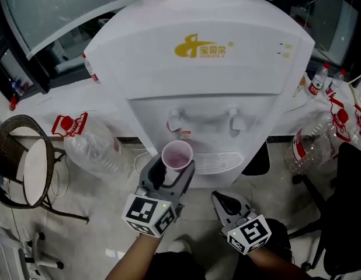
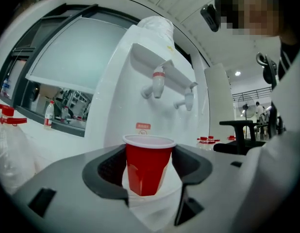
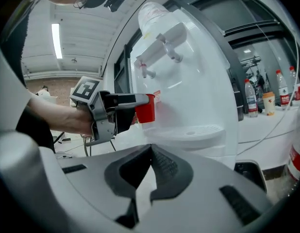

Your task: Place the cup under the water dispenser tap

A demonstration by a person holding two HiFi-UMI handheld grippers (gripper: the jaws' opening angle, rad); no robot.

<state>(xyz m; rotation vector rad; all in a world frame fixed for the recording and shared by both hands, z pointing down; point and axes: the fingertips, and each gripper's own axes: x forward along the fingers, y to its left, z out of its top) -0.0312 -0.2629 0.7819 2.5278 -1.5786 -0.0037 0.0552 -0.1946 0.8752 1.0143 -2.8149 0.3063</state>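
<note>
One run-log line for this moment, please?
left gripper: shut on red cup, upright | position: in air before dispenser, lower than taps, not on drip tray | right gripper: shut, empty

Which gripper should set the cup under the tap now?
Left. The left gripper already holds the cup upright in front of the dispenser, close to its red tap. The right gripper is shut, empty, and farther back.

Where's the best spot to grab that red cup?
Grip the red cup on its side wall, below the rim, coming in level from the side with fingers on opposite sides, as the left gripper does. It stands upright, open-topped and narrows downward, so it likely won't slip through.
</note>
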